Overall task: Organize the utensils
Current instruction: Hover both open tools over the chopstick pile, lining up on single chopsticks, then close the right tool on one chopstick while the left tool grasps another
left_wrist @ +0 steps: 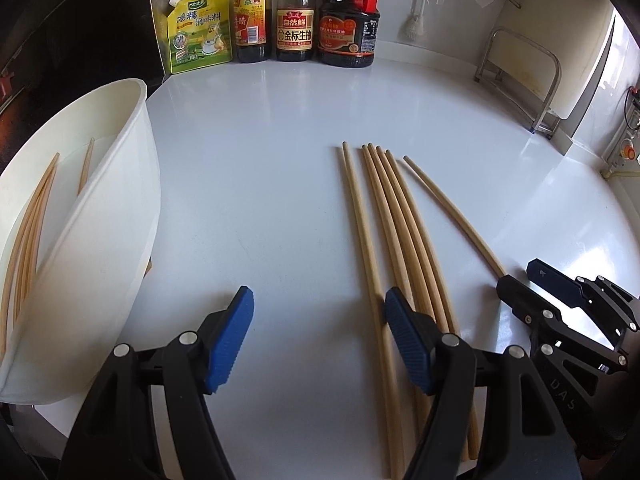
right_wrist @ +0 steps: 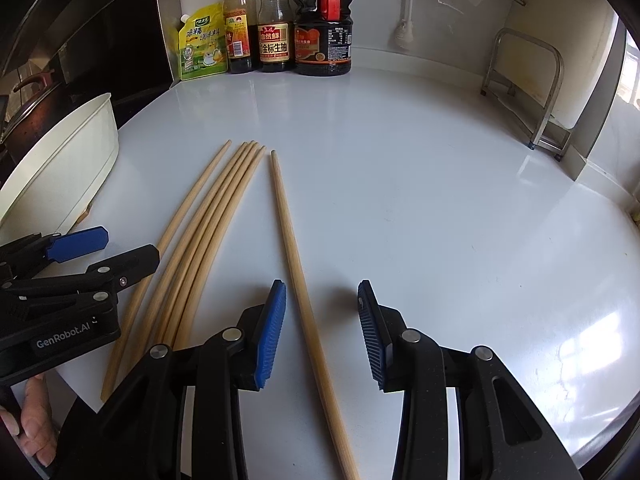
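Note:
Several wooden chopsticks (left_wrist: 394, 224) lie side by side on the white counter, tips pointing away; they also show in the right wrist view (right_wrist: 208, 216). One chopstick (right_wrist: 298, 276) lies apart on the right and runs between the open jaws of my right gripper (right_wrist: 322, 322), untouched. My left gripper (left_wrist: 318, 320) is open and empty; its right finger (left_wrist: 404, 332) sits over the leftmost chopsticks. A white tub (left_wrist: 116, 216) at the left, tilted, holds several chopsticks (left_wrist: 30, 224). The right gripper shows in the left wrist view (left_wrist: 532, 284); the left gripper shows in the right wrist view (right_wrist: 116, 246).
A yellow seasoning pouch (left_wrist: 200, 30) and three sauce bottles (left_wrist: 294, 16) stand at the counter's back edge. A steel rack (left_wrist: 520, 76) with a white board stands at the back right. A dark stove area with a pot (right_wrist: 32, 112) lies left of the tub.

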Demonstrator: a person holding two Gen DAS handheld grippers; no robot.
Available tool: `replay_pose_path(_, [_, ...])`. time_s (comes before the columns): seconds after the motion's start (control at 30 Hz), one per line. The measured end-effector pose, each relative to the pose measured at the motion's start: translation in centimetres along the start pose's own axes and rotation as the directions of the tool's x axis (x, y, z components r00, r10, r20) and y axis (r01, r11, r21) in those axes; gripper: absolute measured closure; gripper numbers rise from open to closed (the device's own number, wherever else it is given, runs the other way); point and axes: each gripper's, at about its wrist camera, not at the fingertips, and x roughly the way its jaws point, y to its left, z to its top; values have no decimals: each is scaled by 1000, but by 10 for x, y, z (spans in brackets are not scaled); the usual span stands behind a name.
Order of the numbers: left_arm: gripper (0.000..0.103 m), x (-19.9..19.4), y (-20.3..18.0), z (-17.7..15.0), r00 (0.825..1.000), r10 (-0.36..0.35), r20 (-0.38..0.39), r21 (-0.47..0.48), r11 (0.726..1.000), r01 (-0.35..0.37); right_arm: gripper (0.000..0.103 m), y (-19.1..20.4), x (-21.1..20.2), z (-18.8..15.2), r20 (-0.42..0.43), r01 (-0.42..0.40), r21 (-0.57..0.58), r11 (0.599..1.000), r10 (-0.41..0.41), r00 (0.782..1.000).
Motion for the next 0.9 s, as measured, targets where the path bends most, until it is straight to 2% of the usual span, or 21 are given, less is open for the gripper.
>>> replay_pose_path(0.13, [33, 3, -6, 0, 1000, 29, 10, 26, 999, -29, 67, 3, 1, 0, 7, -2, -15, 1000, 2, 1000])
replay_pose_path(0.27, [35, 2, -9, -1, 1000, 22, 18, 31, 999, -23, 67, 5, 1, -1, 14, -3, -29, 1000, 4, 1000])
replay_pose_path(0.33, [54, 0, -11, -2, 1000, 13, 25, 43, 999, -14, 70, 6, 1, -1, 14, -8, -32, 999, 8, 1000])
replay_pose_path(0.37, [60, -2, -12, -2, 1000, 5, 25, 49, 999, -6, 73, 7, 1, -1, 14, -12, -37, 999, 12, 1000])
replay_pose_path(0.43, [85, -4, -16, -3, 1000, -13, 21, 59, 998, 11, 91, 12, 0, -2, 13, -15, -60, 998, 16, 1000])
replay_pose_path(0.5, [96, -5, -17, -4, 999, -36, 10, 64, 997, 36, 95, 15, 0, -2, 15, -9, -78, 997, 10, 1000])
replay_pose_path(0.6, [96, -6, -17, -6, 999, -53, -5, 63, 997, 53, 97, 11, 0, -2, 15, -30, -52, 998, 31, 999])
replay_pose_path(0.73, [96, -8, -11, -7, 995, -94, -34, 28, 995, 95, 97, -2, -1, -2, 8, -100, 36, 994, 100, 995])
replay_pose_path(0.9, [96, -18, -5, -10, 993, -113, -28, 3, 994, 113, 97, -6, -4, -1, 12, -139, 86, 987, 138, 990])
